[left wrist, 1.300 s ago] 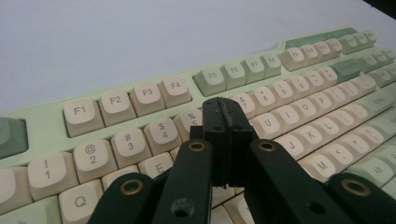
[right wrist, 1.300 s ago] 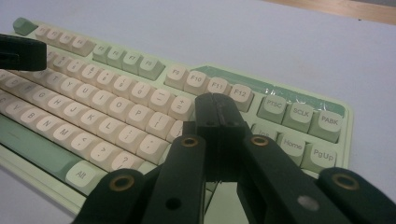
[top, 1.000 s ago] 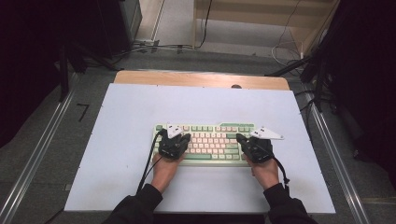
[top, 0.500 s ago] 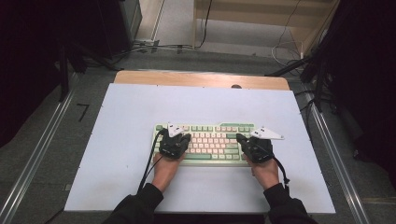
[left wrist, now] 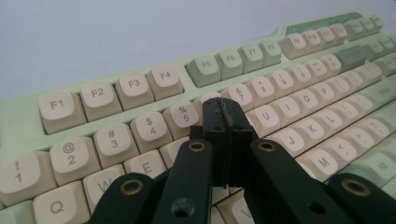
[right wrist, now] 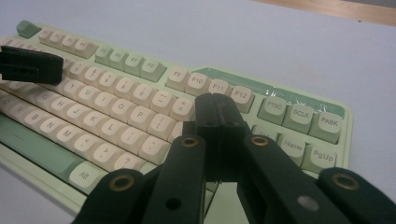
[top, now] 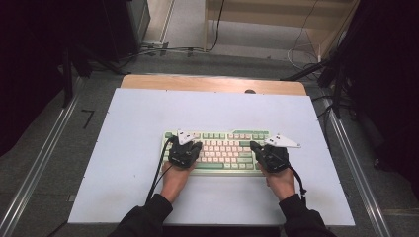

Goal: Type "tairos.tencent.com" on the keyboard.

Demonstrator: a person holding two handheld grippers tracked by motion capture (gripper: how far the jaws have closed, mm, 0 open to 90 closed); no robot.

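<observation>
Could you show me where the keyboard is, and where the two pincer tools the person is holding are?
keyboard (top: pixel 225 148): high view, on its middle keys.
left gripper (left wrist: pixel 223 114): left gripper view, tips of its closed jaws.
right gripper (right wrist: pixel 215 108): right gripper view, tips of its closed jaws.

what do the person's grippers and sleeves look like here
Both the left gripper and the right gripper are black, each topped by a grey three-cornered plate and trailing a black cable. Up close, the ridged black jaws hang on black link bars with brass-coloured rivets. The person wears dark sleeves.
</observation>
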